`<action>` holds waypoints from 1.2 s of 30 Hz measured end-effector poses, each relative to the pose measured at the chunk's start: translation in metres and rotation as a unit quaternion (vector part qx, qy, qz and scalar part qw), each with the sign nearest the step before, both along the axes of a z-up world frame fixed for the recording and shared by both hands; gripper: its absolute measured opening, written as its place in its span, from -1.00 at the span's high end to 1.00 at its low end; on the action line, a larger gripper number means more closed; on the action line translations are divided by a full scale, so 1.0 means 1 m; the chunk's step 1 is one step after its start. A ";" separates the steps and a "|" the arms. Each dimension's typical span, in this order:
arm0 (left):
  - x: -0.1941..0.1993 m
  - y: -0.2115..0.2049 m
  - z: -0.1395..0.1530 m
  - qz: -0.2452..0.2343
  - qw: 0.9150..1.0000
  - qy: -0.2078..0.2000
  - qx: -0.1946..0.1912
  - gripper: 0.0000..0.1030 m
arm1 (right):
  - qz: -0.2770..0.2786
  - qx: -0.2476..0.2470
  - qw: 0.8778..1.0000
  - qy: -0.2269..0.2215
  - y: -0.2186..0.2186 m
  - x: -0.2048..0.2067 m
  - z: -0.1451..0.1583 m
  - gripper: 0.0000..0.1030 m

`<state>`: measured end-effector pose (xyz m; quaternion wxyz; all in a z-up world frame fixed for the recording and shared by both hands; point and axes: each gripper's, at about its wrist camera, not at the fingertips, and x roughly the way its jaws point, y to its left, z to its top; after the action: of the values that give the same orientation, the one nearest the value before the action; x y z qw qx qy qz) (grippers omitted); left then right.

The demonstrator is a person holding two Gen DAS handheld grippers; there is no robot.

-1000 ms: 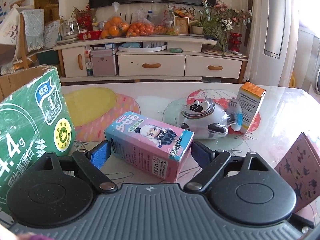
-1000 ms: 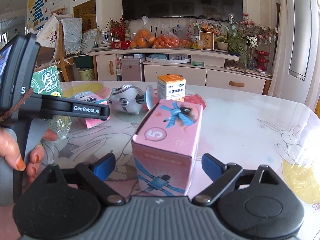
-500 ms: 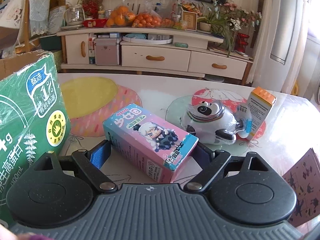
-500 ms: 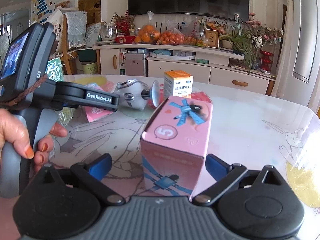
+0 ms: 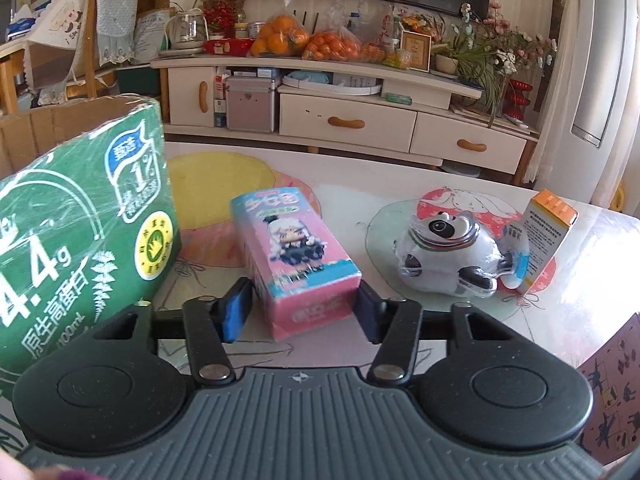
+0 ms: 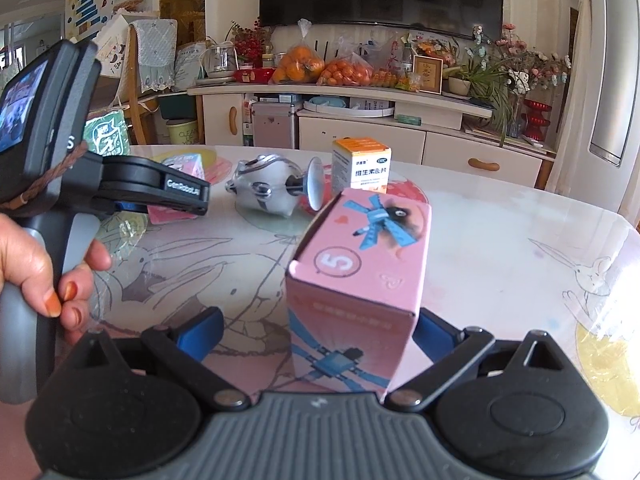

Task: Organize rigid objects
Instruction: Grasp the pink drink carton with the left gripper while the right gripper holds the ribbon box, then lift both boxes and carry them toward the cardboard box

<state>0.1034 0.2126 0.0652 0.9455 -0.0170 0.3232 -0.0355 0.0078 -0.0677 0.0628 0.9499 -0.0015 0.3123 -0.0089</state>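
Observation:
In the left wrist view my left gripper (image 5: pixel 302 310) has closed in around the near end of a pink and blue doll box (image 5: pixel 294 256) lying on the table; the right pad touches it, the left pad (image 5: pixel 237 309) stands just off it. In the right wrist view my right gripper (image 6: pixel 316 330) is open around an upright pink box marked 5 (image 6: pixel 360 280); its right pad is at the box, its left pad (image 6: pixel 200 330) stands well apart. The left gripper also shows in the right wrist view (image 6: pixel 168 192) over the doll box (image 6: pixel 180 184).
A green milk carton box (image 5: pixel 80 240) stands at the left. A wrapped panda toy (image 5: pixel 444 256) and an orange-topped medicine box (image 5: pixel 548 236) sit at the right, also in the right wrist view (image 6: pixel 268 188) (image 6: pixel 362 164). A dark patterned card (image 5: pixel 612 392) lies near right.
My left gripper has narrowed around the doll box, which now points straight away from it. The right gripper has stayed open around the pink box, which stands slightly nearer.

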 end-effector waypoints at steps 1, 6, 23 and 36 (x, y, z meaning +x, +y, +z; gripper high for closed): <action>0.000 0.001 0.000 0.001 1.000 0.000 -0.001 -0.15 | 0.000 -0.001 1.000 0.000 0.000 0.000 0.000 -0.93; -0.004 -0.003 0.000 0.009 1.000 -0.002 -0.004 -0.10 | 0.000 -0.008 1.000 0.002 0.002 0.001 -0.001 -0.93; 0.009 -0.004 -0.004 0.020 1.000 -0.010 0.022 -0.04 | -0.010 0.000 1.000 -0.017 -0.001 0.002 0.004 -0.35; -0.035 -0.008 -0.003 -0.004 0.998 0.000 0.057 -0.03 | -0.001 0.015 1.000 -0.019 -0.003 -0.001 0.004 0.07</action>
<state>0.0683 0.2048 0.0618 0.9448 0.0378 0.3247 -0.0205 0.0066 -0.0711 0.0672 0.9557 0.0135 0.2941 -0.0053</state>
